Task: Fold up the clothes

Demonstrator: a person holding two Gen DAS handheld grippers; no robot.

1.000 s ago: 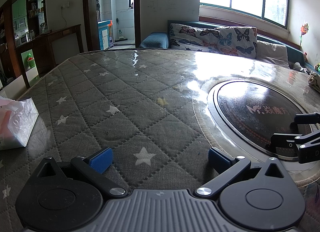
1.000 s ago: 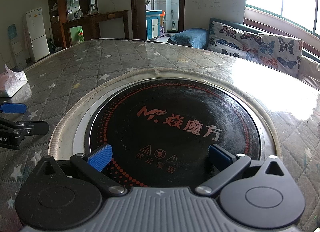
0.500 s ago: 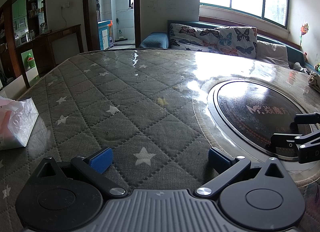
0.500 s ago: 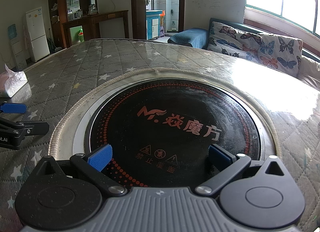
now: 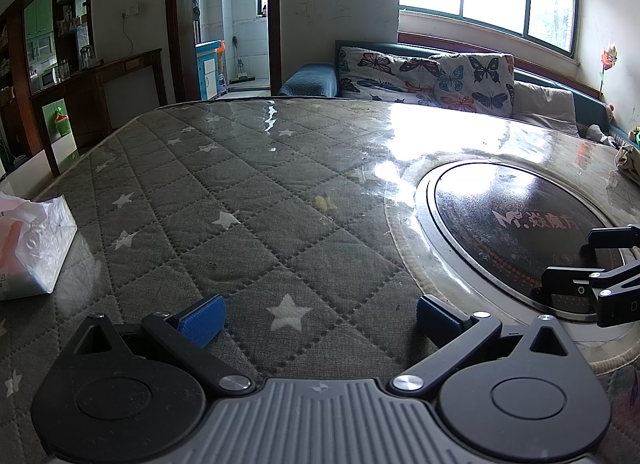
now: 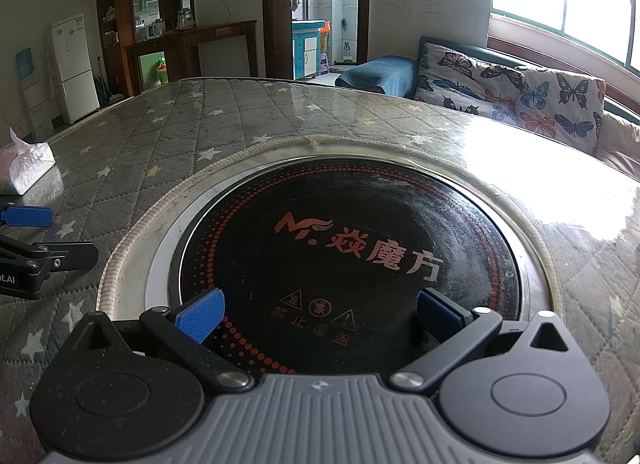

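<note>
Both grippers, left and right, hover low over the bench, jaws spread and empty; no clothes visible, likely waiting.

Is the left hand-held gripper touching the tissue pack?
Apart. The left wrist view shows the left hand-held gripper open over quilted cover, with bare cover between its left finger and the tissue pack at the left edge.
</note>
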